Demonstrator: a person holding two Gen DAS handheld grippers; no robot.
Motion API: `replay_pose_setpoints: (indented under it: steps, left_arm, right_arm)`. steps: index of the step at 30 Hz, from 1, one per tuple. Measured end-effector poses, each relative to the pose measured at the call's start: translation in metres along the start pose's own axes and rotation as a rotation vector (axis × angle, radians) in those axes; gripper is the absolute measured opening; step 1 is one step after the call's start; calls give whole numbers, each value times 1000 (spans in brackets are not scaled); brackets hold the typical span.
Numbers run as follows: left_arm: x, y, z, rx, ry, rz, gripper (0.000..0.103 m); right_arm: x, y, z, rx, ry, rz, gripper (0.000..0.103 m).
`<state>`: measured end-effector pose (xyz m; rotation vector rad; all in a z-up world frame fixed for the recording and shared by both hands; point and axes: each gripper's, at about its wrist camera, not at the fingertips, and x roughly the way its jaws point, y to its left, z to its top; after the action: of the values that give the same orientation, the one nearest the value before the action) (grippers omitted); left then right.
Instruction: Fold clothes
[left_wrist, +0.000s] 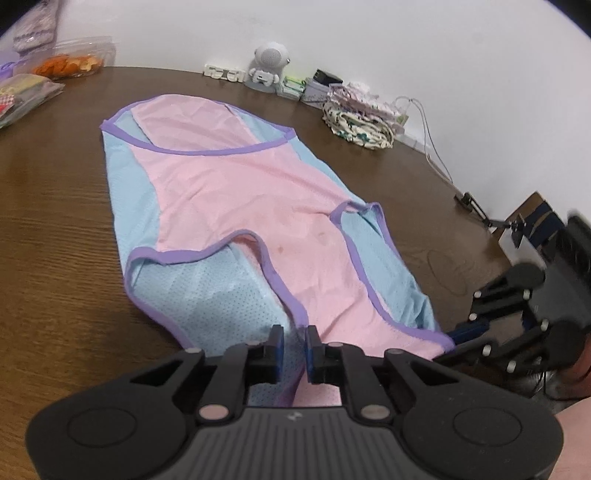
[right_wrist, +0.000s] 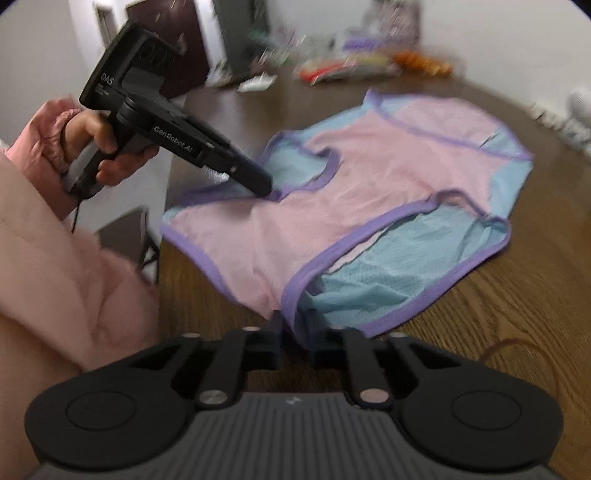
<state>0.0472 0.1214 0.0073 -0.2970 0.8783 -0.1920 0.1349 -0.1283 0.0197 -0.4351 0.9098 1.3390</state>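
A pink and light-blue sleeveless top (left_wrist: 236, 192) with purple trim lies flat on the brown wooden table (left_wrist: 55, 221). My left gripper (left_wrist: 295, 345) is shut on its near shoulder strap at the purple edge. It also shows in the right wrist view (right_wrist: 264, 190), tip down on the garment's (right_wrist: 369, 177) far strap. My right gripper (right_wrist: 295, 332) is shut on the near strap's purple trim; it appears in the left wrist view (left_wrist: 469, 332) at the garment's right corner.
Along the wall stand a white astronaut figure (left_wrist: 267, 66), small boxes (left_wrist: 295, 86) and a pile of patterned clothes (left_wrist: 358, 114). Snack packets (left_wrist: 26, 96) and a plastic box (left_wrist: 74, 61) sit at far left. A cable (left_wrist: 432, 147) runs by the right edge.
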Motion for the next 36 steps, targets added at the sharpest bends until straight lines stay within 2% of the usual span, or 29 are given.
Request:
replay_pose_setpoints:
  steps: [2, 5, 6, 7, 8, 9, 11, 15, 19, 21, 24, 29, 31, 32, 33, 34, 35, 36]
  left_arm:
    - [2, -1, 0, 5, 2, 7, 9]
    - [-1, -2, -1, 5, -18, 10, 9]
    - [-3, -3, -1, 9, -27, 6, 9]
    - [-5, -5, 0, 15, -38, 0, 9]
    - [-7, -8, 0, 31, -45, -7, 10]
    - [-9, -13, 1, 58, -47, -16, 13]
    - [-11, -24, 3, 119, -46, -37, 16]
    - [-11, -53, 4, 243, -33, -87, 18]
    - [-10, -87, -6, 372, -9, -94, 23]
    - [-8, -104, -16, 438, 11, -92, 31]
    - [0, -124, -29, 527, 44, -75, 32]
    - [21, -140, -34, 607, 59, 25, 31]
    - [30, -142, -33, 635, 55, 67, 28]
    - [33, -142, -31, 636, 59, 72, 16]
    - [33, -140, -29, 623, 64, 66, 3]
    - [34, -135, -26, 591, 64, 54, 4]
    - [33, -130, -21, 553, 60, 41, 4]
    - [33, -123, -16, 511, 56, 27, 4]
  right_arm:
    - [-4, -19, 13, 71, 67, 123, 5]
    - [-5, -39, 26, 143, 137, 196, 8]
    - [-5, -43, 28, 164, 148, 189, 14]
    - [-3, -46, 29, 178, 148, 179, 15]
    - [-5, -47, 30, 180, 130, 180, 23]
    - [-7, -48, 30, 178, 104, 183, 37]
    - [-14, -42, 30, 126, 67, 165, 41]
    - [-12, -18, 31, -63, 118, 125, 42]
    - [4, 5, 33, -254, 193, 92, 38]
    - [13, 9, 33, -287, 226, 107, 3]
    - [13, -6, 41, -221, 222, 154, 3]
    - [6, -33, 49, -80, 166, 215, 3]
    - [5, -40, 50, -33, 142, 227, 3]
    - [4, -43, 50, -11, 126, 226, 4]
    - [2, -45, 51, 10, 104, 214, 8]
    - [-1, -48, 50, 34, 78, 195, 11]
    - [-6, -50, 49, 56, 49, 170, 19]
    - [-10, -49, 47, 76, 14, 136, 34]
